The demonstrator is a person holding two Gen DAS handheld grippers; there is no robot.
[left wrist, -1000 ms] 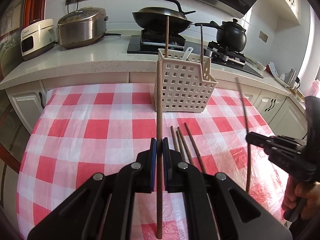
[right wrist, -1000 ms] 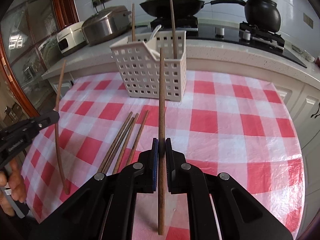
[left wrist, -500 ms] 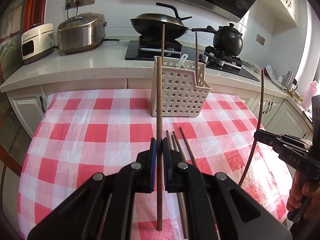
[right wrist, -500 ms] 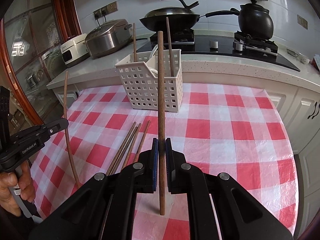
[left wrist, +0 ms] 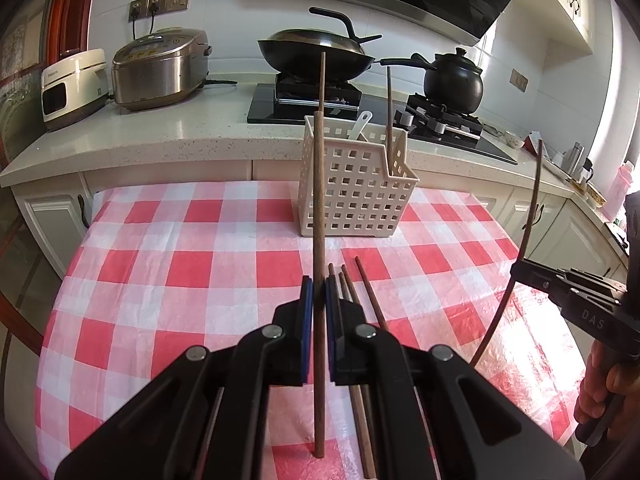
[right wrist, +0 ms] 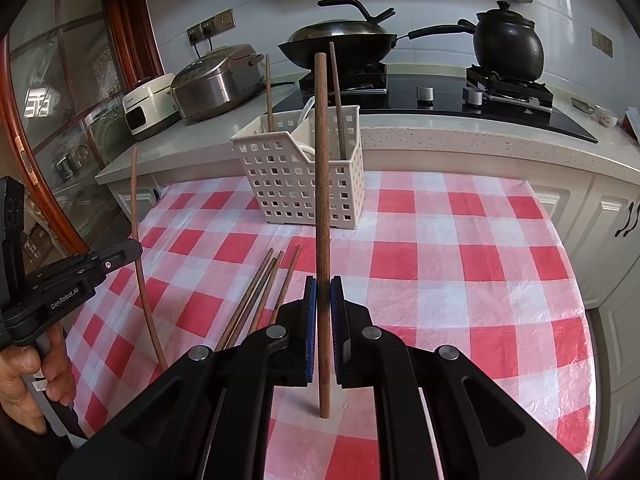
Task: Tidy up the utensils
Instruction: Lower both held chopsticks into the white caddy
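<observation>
My left gripper (left wrist: 319, 300) is shut on a brown chopstick (left wrist: 318, 208) held upright above the table. My right gripper (right wrist: 323, 304) is shut on another upright chopstick (right wrist: 321, 184). Each gripper also shows in the other view, the right gripper (left wrist: 520, 268) at the right edge and the left gripper (right wrist: 134, 246) at the left edge. A white slotted utensil basket (left wrist: 354, 196) stands at the table's far side, also seen in the right wrist view (right wrist: 304, 184); it holds two upright chopsticks and a white spoon. Three loose chopsticks (right wrist: 264, 288) lie on the red checked tablecloth between the grippers and the basket.
Behind the table runs a counter (left wrist: 200, 128) with two rice cookers (left wrist: 160, 68), a wok (left wrist: 316, 48) and a black pot (left wrist: 454, 78) on a stove. White cabinets (right wrist: 616, 216) stand to the right, a glass door (right wrist: 52, 120) to the left.
Both grippers have risen and drawn back from the basket with their chopsticks still held. The right gripper's chopstick has swung more upright.
</observation>
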